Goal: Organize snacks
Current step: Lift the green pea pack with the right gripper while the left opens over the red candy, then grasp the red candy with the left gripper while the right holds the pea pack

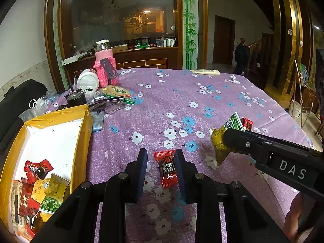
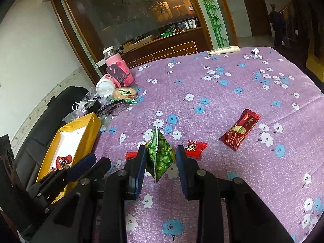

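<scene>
My left gripper [image 1: 161, 169] is open around a red candy [image 1: 167, 169] that lies on the purple flowered tablecloth [image 1: 182, 101]. My right gripper [image 2: 160, 158] is open around a green and yellow snack packet [image 2: 160, 155] that stands on edge between its fingers; the packet also shows in the left wrist view [image 1: 222, 139]. A yellow box [image 1: 50, 139] with a white inside sits at the left and holds several wrapped snacks [image 1: 38, 190]. A small red candy [image 2: 195, 148] and a long dark red bar [image 2: 240, 131] lie right of the right gripper.
A pink-sleeved jar [image 1: 105, 64], a white tub [image 1: 88, 80], a cracker packet [image 1: 117, 91] and cables clutter the far left of the table. A black chair [image 2: 50, 113] stands left of the box. A white tube [image 2: 224, 50] lies at the far edge.
</scene>
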Action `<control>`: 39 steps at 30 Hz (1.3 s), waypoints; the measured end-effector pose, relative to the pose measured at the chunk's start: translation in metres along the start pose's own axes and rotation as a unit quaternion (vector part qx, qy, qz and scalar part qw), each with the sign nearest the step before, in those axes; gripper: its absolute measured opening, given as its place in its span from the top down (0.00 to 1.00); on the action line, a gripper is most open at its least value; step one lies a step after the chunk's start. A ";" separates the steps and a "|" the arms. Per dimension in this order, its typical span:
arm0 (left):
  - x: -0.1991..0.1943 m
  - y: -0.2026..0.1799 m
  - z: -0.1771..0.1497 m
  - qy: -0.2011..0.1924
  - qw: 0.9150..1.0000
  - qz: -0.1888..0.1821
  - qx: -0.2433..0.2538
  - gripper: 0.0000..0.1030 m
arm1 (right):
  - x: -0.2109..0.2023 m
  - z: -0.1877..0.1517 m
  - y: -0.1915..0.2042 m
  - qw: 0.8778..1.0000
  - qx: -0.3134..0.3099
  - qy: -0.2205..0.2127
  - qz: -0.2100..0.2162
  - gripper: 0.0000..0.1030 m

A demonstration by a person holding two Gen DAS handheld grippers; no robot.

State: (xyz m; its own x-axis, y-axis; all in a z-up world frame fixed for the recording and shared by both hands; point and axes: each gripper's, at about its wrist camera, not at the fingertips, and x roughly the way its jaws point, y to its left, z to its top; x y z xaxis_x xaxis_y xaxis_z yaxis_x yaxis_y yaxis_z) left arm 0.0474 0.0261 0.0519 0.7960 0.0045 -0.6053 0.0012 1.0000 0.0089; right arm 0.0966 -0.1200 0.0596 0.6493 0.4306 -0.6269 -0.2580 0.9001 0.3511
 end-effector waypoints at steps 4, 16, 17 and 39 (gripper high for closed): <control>0.000 0.000 0.000 0.000 1.000 -0.001 0.000 0.72 | 0.000 0.000 -0.001 1.000 0.001 0.000 -0.001 0.72; 0.018 0.028 0.006 0.063 0.988 -0.104 -0.095 0.73 | -0.007 0.005 -0.013 0.999 0.031 -0.014 -0.001 0.72; 0.020 0.026 0.005 0.068 0.988 -0.106 -0.093 0.73 | -0.009 0.006 -0.013 0.999 0.033 -0.016 -0.001 0.72; 0.064 0.005 -0.005 0.119 0.989 -0.063 -0.061 0.54 | -0.038 0.020 -0.043 0.994 0.095 -0.059 0.011 0.72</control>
State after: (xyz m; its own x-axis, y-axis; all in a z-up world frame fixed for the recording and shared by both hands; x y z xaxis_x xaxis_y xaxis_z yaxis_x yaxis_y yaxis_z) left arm 0.0950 0.0313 0.0091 0.6287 -0.1324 -0.7663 0.0063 0.9862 -0.1652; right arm 0.0966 -0.1763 0.0823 0.7271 0.4296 -0.5355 -0.1406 0.8567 0.4964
